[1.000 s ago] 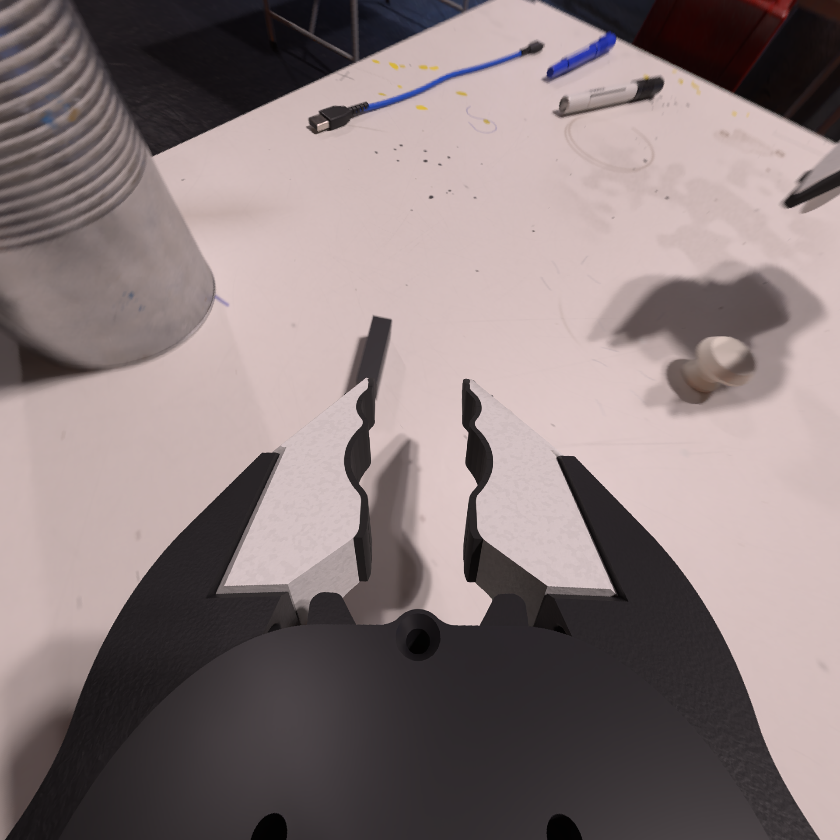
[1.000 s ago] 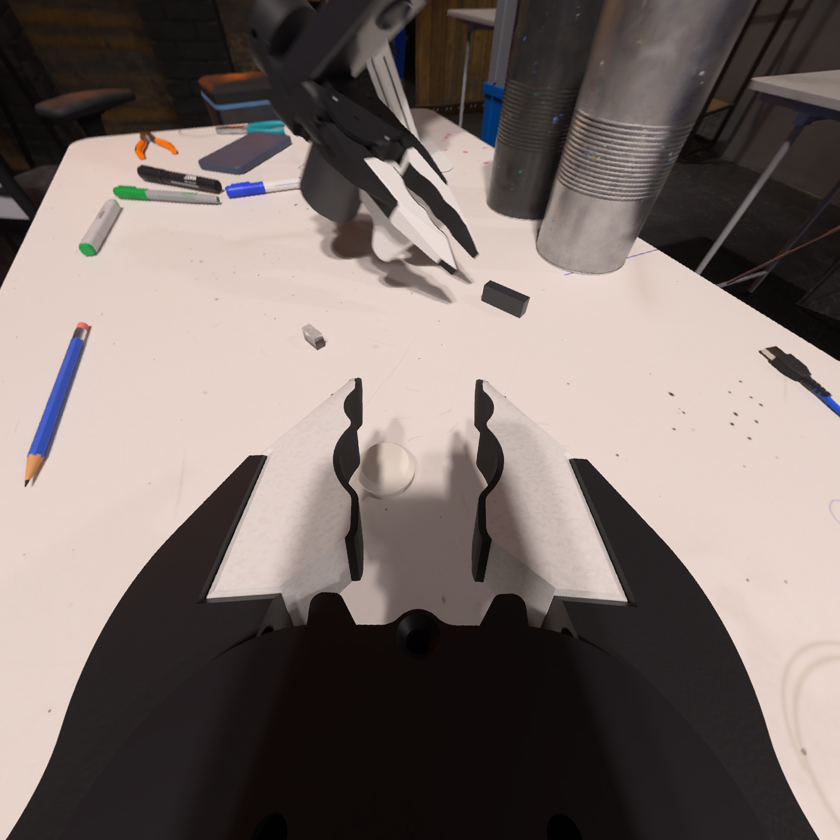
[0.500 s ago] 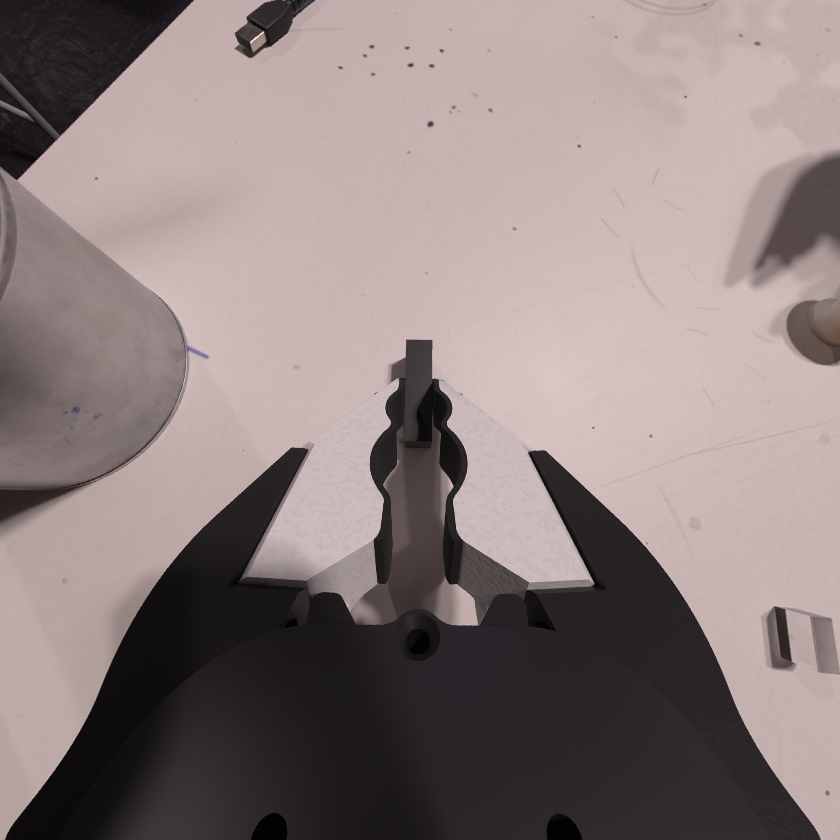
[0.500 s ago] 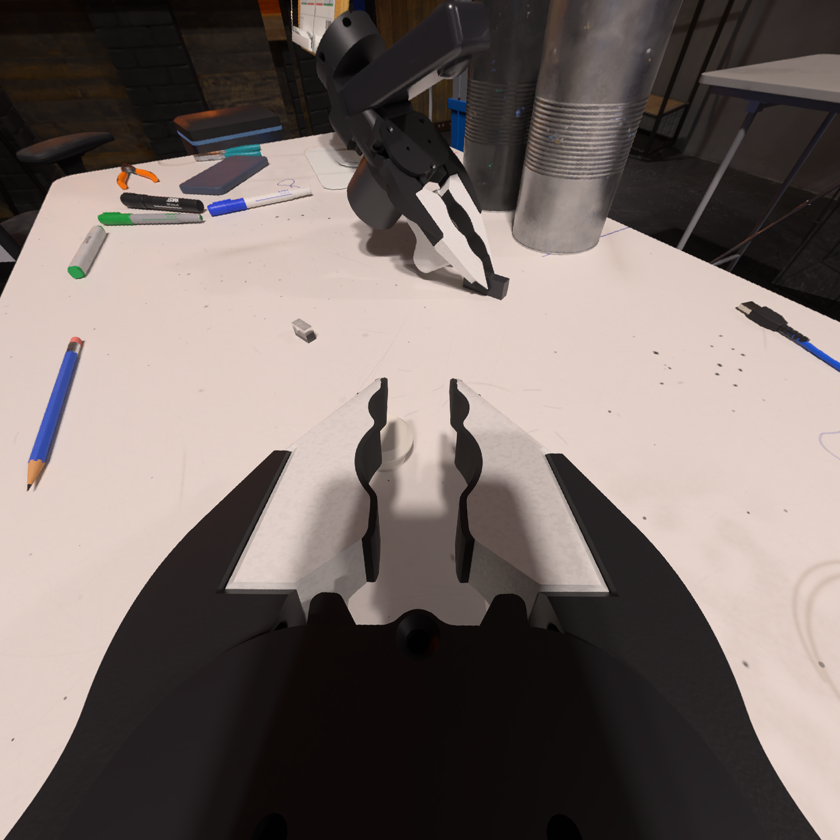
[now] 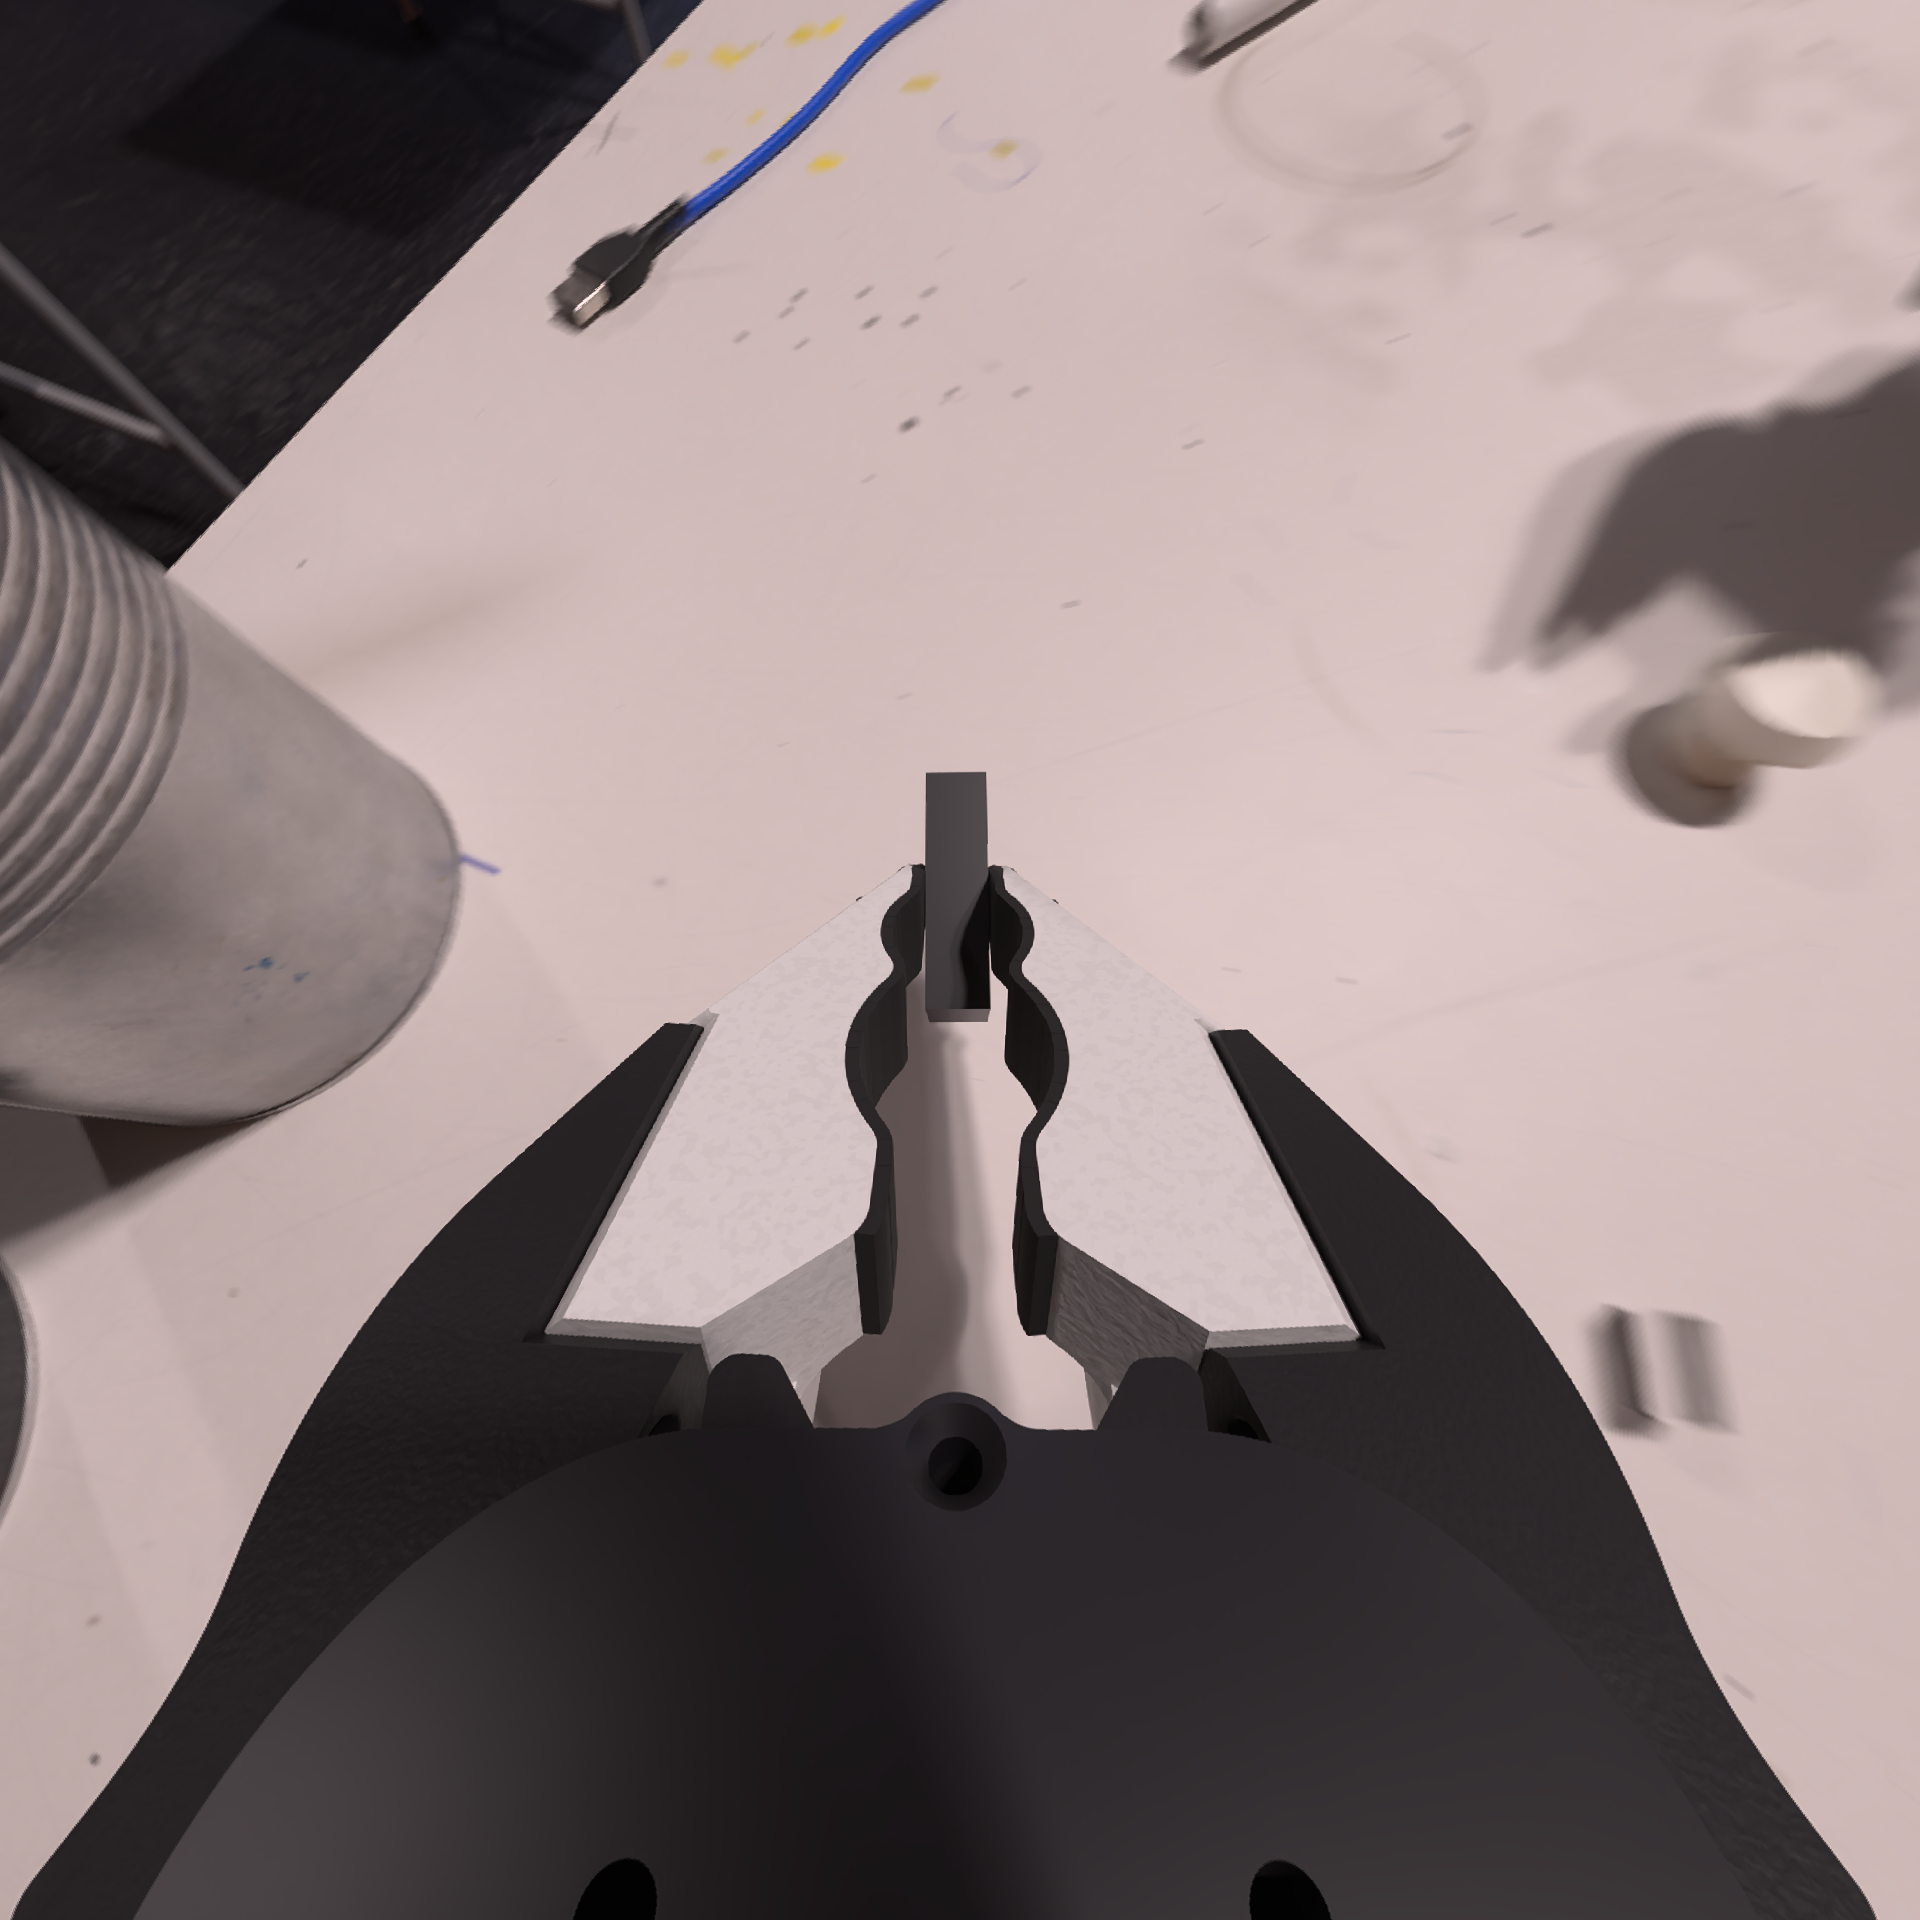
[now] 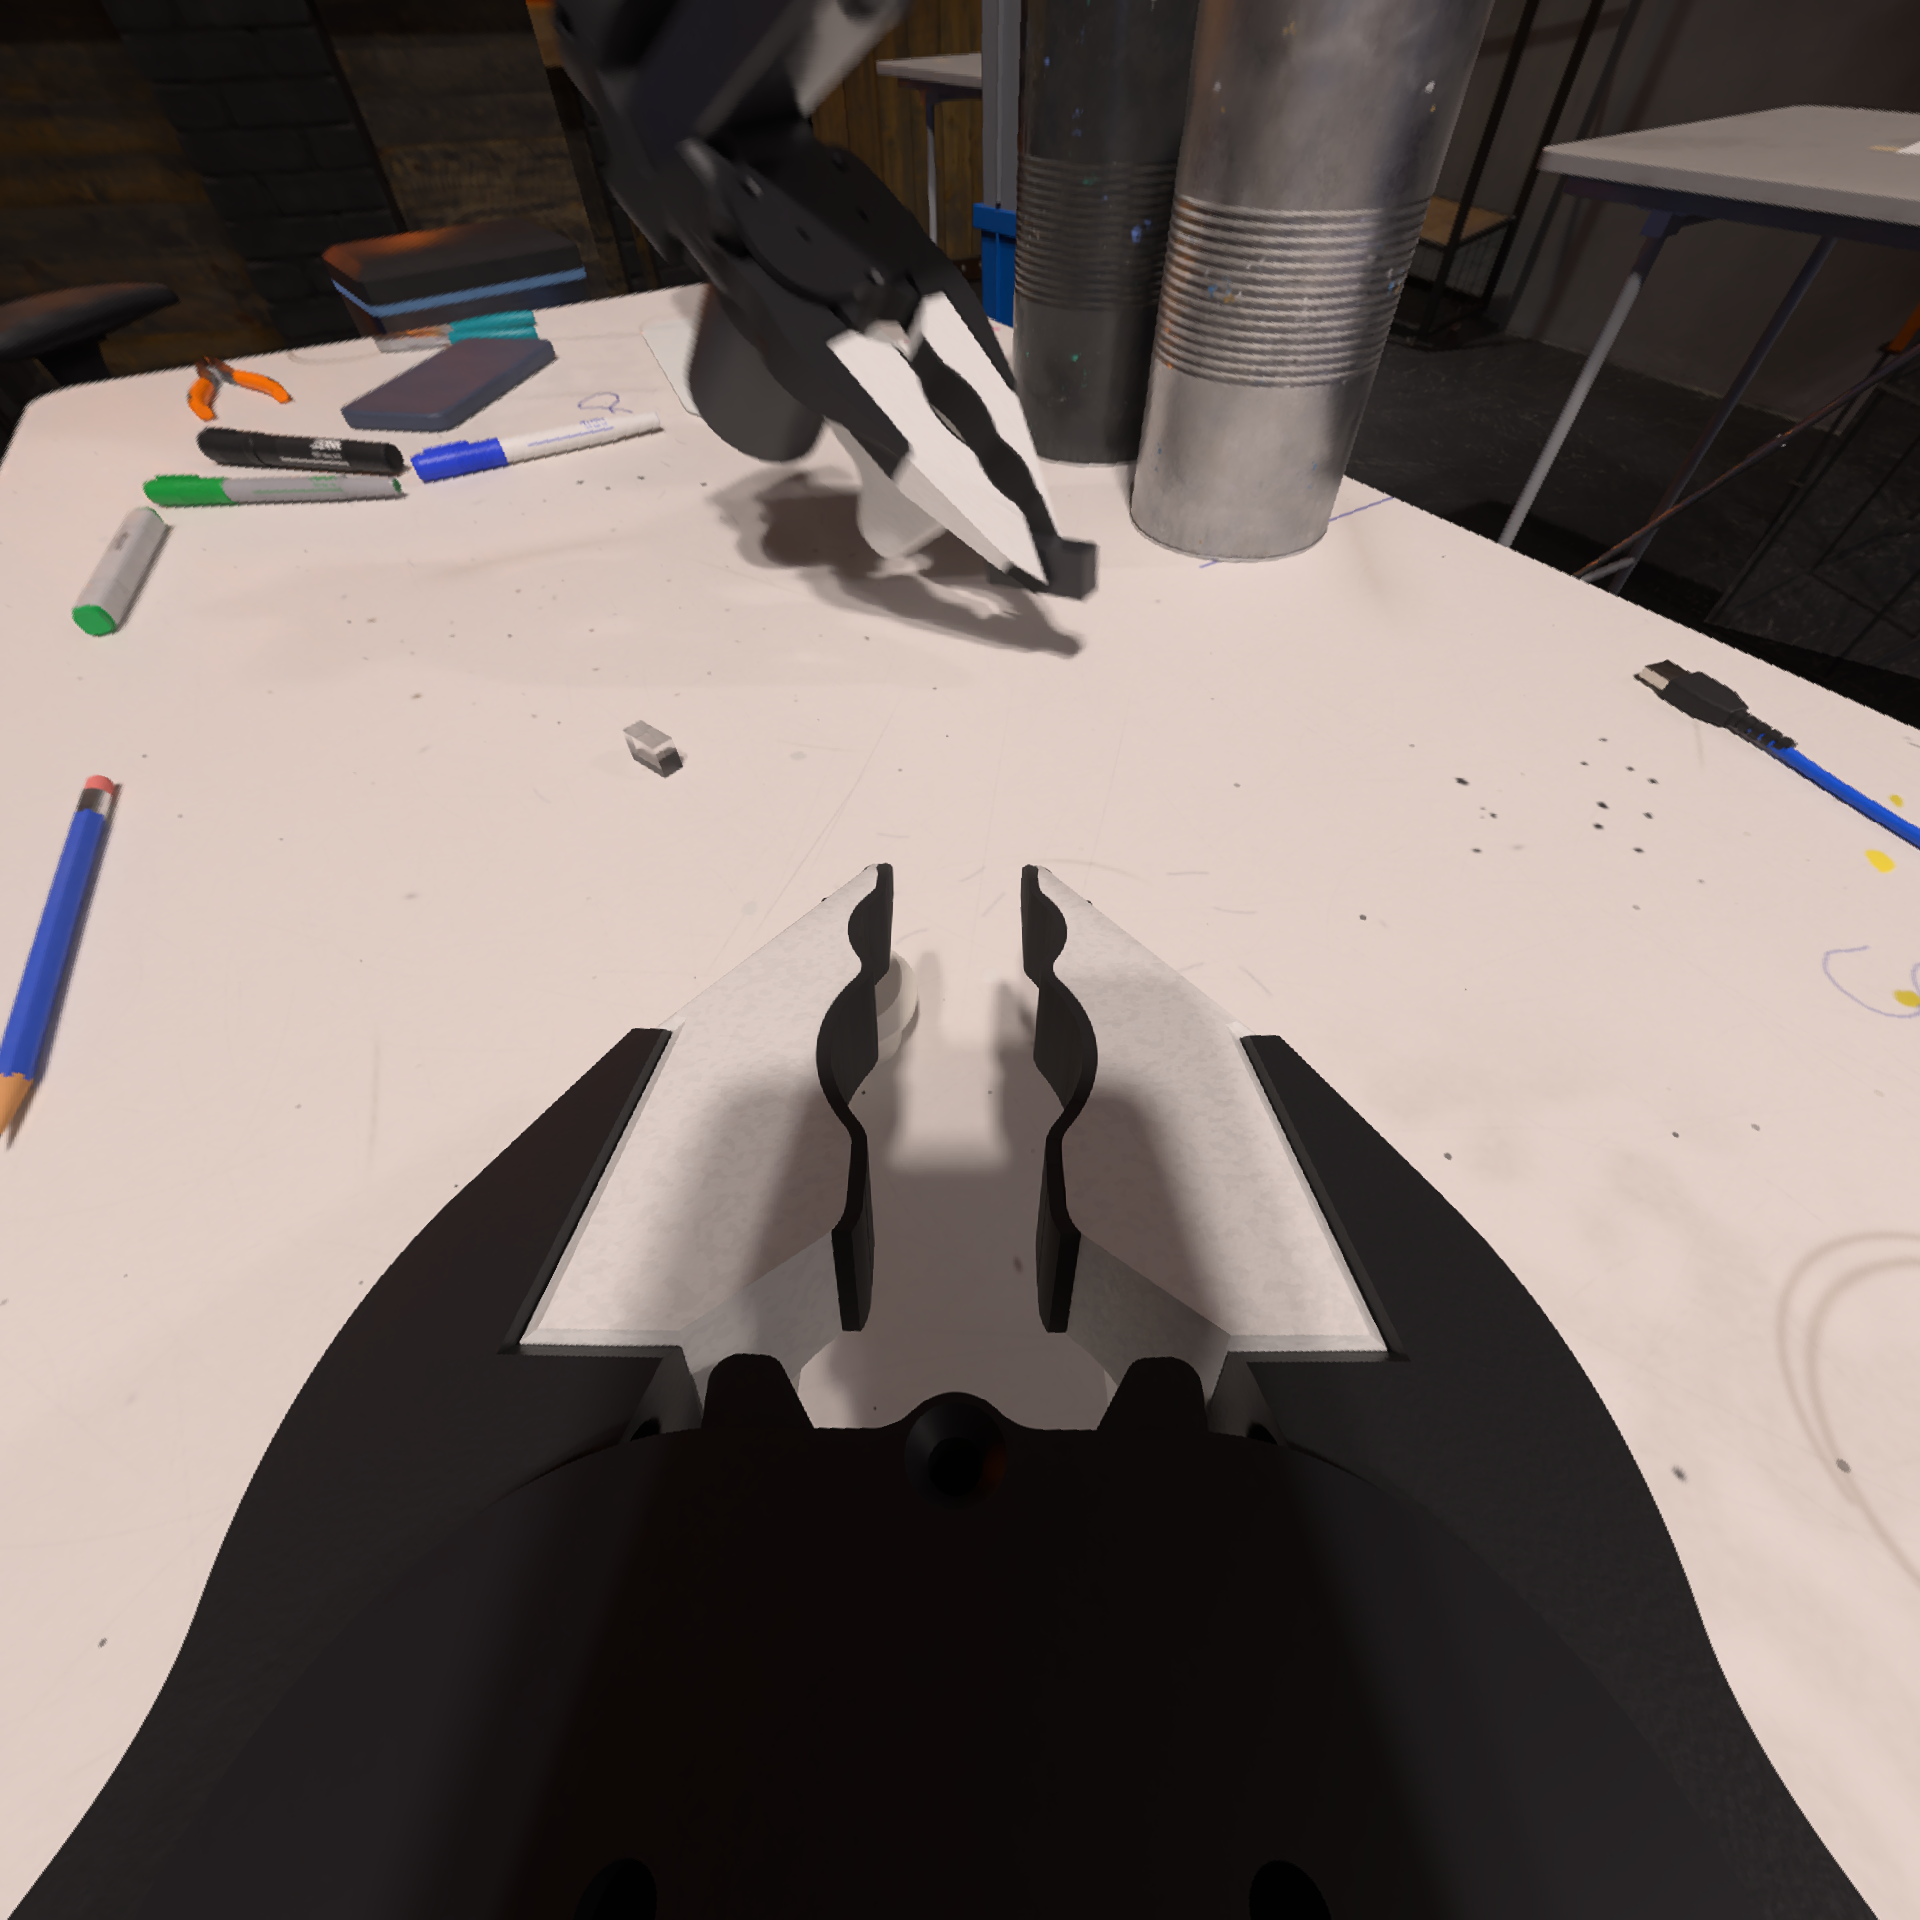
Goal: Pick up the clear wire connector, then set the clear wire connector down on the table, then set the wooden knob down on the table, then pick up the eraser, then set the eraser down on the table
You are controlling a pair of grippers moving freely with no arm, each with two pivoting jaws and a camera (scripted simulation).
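My left gripper is shut on the dark grey eraser, which sticks out past the fingertips. In the right wrist view the left gripper holds the eraser slightly above the white table, over its shadow. The pale wooden knob lies on the table at the right. In the right wrist view the knob shows partly behind my right gripper's left finger. My right gripper is open and empty above it. The clear wire connector lies on the table; it also shows in the left wrist view.
Two metal cylinders stand at the back, just behind the left gripper; one is near its left side. A blue USB cable lies at the right edge. A blue pencil, markers, pliers and a phone lie far left.
My left gripper has closed on the eraser and raised it off the table. My right gripper has narrowed its jaws and drawn back from the knob.
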